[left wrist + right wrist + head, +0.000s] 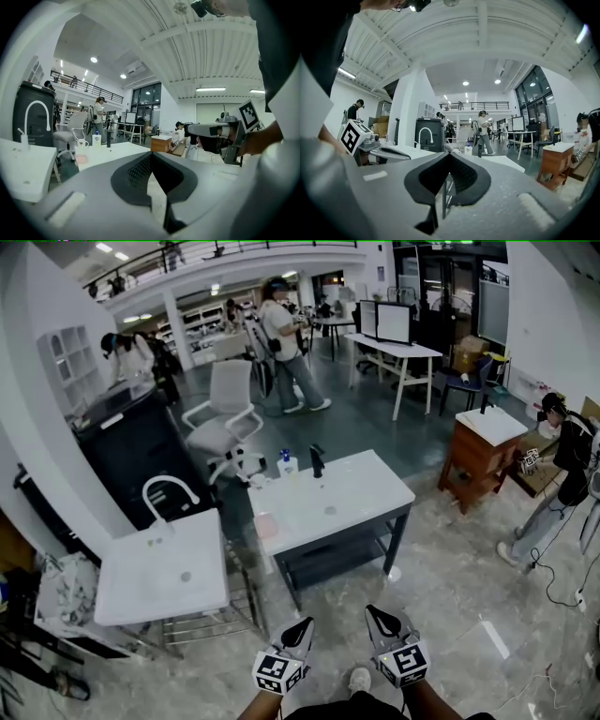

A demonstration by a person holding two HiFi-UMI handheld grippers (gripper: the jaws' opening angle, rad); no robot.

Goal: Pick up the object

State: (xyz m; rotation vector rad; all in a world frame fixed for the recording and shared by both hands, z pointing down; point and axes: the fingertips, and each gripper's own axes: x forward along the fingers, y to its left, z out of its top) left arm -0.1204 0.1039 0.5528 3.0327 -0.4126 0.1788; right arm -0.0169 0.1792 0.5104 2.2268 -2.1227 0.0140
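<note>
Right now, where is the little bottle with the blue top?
In the head view, the bottle stands near the far left corner of the white table, just left of a black upright post.

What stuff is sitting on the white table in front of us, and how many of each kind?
Bottle with blue top: 1
White mug: 1
Black tap-like post: 1
Pink flat thing: 1
Total: 4
</note>
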